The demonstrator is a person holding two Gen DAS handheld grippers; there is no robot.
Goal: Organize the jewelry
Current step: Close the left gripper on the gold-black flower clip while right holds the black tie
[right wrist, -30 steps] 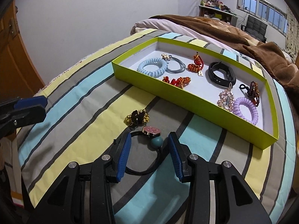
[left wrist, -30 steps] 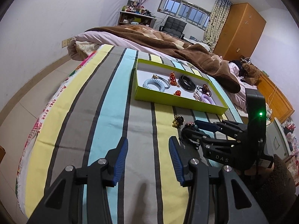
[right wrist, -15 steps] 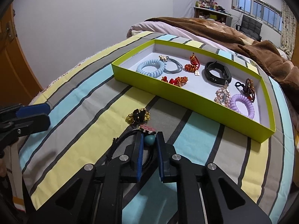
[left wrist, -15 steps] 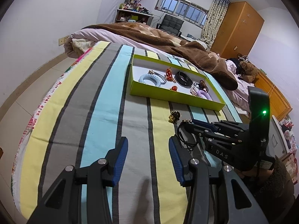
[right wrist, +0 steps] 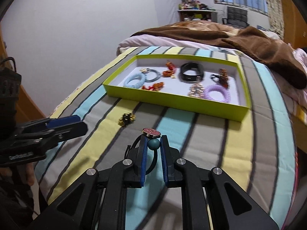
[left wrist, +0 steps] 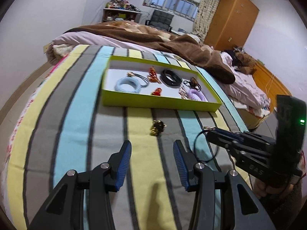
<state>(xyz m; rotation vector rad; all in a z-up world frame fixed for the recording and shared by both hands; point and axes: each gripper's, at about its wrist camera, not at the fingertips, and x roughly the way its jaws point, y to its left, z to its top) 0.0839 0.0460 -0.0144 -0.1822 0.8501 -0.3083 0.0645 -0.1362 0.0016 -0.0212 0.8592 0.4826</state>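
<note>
A lime-green tray (left wrist: pixel 161 100) (right wrist: pixel 172 103) lies on the striped bedspread and holds several hair ties, bracelets and ornaments. My right gripper (right wrist: pixel 153 140) is shut on a black hair tie with a teal bead and a red disc (right wrist: pixel 151 131), held just above the bed. Its black loop (left wrist: pixel 195 145) hangs under the right gripper (left wrist: pixel 209 132) in the left wrist view. A small gold and black ornament (left wrist: pixel 157 127) (right wrist: pixel 126 118) lies loose on the bedspread, a little ahead of my left gripper (left wrist: pixel 152 147) (right wrist: pixel 76 122). The left gripper is open, with nothing between its fingers.
A brown blanket (left wrist: pixel 172 42) is heaped on the bed behind the tray. The bed's edge drops off at the right (right wrist: pixel 295 134) and at the left (left wrist: pixel 19 115). A wooden wardrobe (left wrist: pixel 230 19) stands at the back right.
The right gripper has shut on the hair tie's bead and raised it off the bedspread. The left gripper has shifted so the gold ornament now lies straight ahead of it.
</note>
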